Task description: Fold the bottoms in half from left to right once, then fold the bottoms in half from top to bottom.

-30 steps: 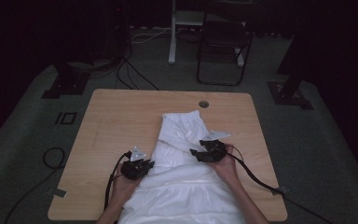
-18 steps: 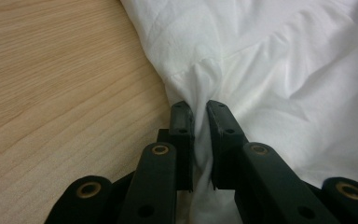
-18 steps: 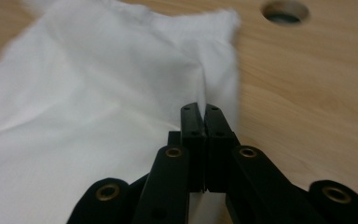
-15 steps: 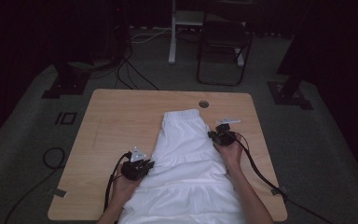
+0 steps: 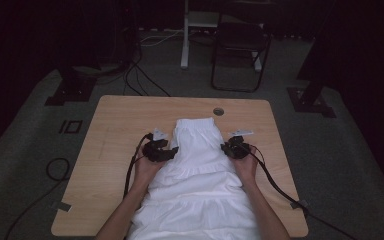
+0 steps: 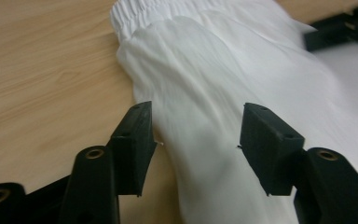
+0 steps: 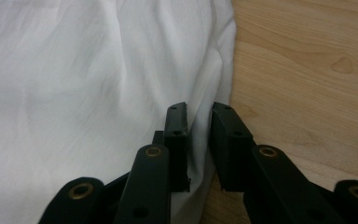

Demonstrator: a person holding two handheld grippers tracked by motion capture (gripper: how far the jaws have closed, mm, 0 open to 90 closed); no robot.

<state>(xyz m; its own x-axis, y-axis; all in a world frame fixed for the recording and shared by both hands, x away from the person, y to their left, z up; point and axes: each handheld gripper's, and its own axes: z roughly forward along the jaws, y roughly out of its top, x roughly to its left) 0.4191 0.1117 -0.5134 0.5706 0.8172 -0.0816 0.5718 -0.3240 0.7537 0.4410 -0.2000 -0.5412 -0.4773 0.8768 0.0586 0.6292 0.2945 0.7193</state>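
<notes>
Dim room, wooden table (image 5: 110,120), white skirt (image 5: 200,170) spread down its middle, waistband at the far end. At left, left gripper (image 6: 196,126) wide, jaws just opened, straddling the skirt's side fold without pressing, so liable to close on one layer only; at right, right gripper (image 7: 199,116) narrow, just eased a touch, cloth edge between the pads, likely to slip free on any pull. Hard to judge how firmly those pads pinch; near hem cut off at the high view's bottom edge.
</notes>
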